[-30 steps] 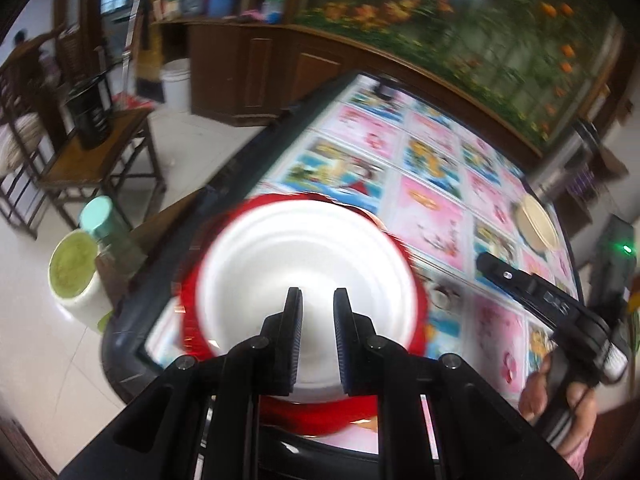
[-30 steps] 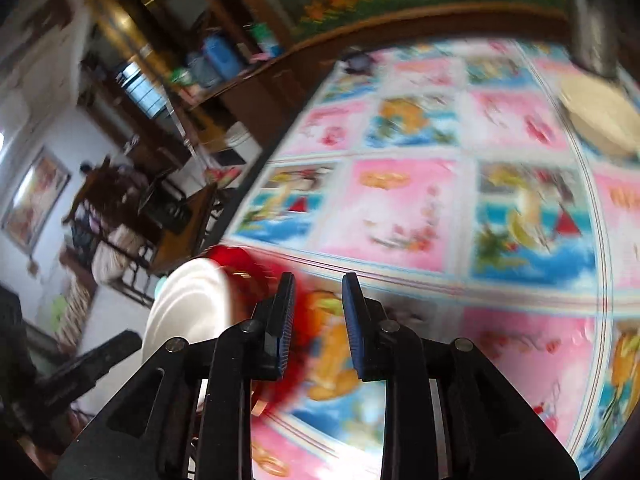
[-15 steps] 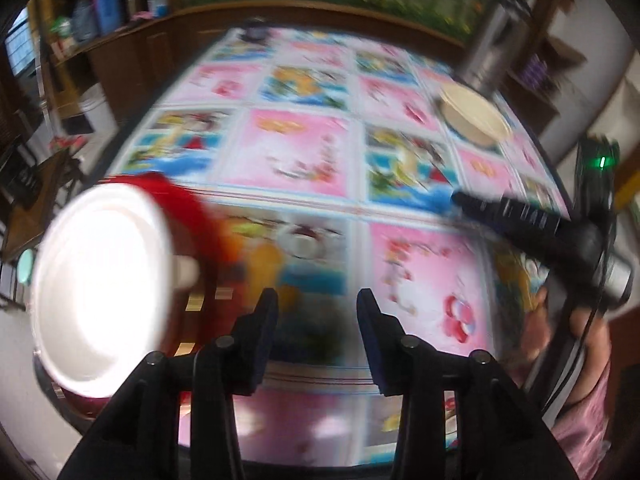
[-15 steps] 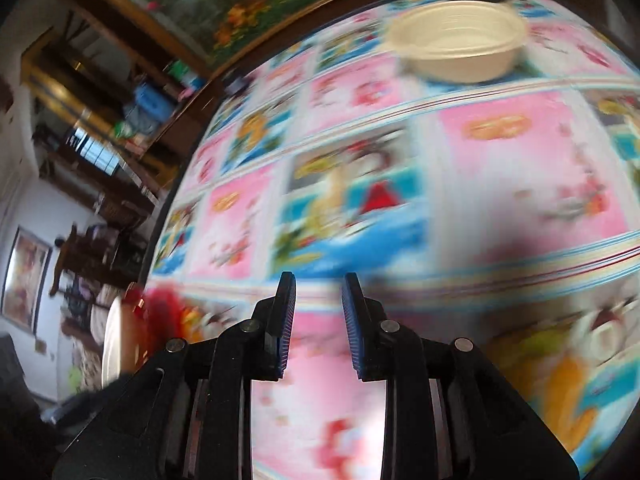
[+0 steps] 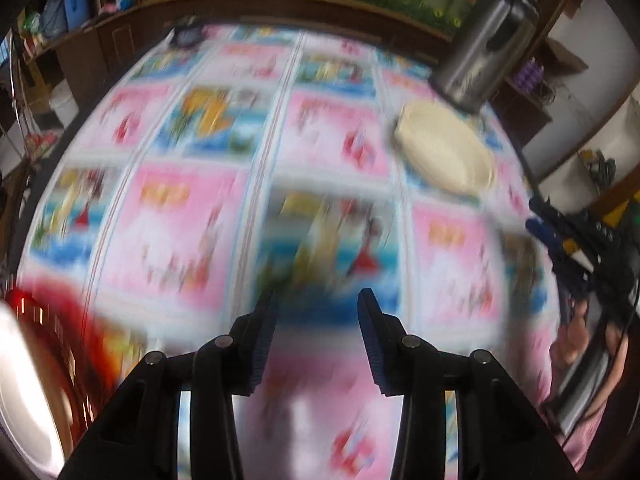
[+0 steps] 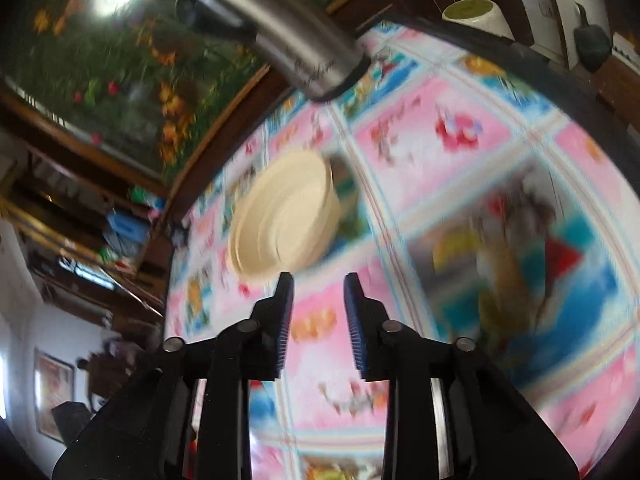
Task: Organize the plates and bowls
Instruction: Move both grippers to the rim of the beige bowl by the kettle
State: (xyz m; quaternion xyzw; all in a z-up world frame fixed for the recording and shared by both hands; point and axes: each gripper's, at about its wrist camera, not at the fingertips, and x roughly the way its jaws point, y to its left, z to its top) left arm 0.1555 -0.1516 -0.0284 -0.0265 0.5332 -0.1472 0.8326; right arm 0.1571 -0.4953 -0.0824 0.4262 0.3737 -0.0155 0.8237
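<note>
Right wrist view: cream bowl (image 6: pixel 286 216) just ahead-left of parted, empty right claw (image 6: pixel 318 286); left claw (image 5: pixel 316 304), also parted, farther off.

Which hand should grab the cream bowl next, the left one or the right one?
Probably the right. The right gripper is open with the cream bowl just beyond its fingertips. The left gripper, also open, sees that bowl far across the table, beside the steel flask.

- A steel flask (image 5: pixel 486 42) stands at the far side of the cartoon-print tablecloth (image 5: pixel 176 220).
- Blue jugs (image 5: pixel 66 10) sit on a wooden sideboard (image 5: pixel 120 46).
- A floral mural (image 6: pixel 132 80) covers the wall.
</note>
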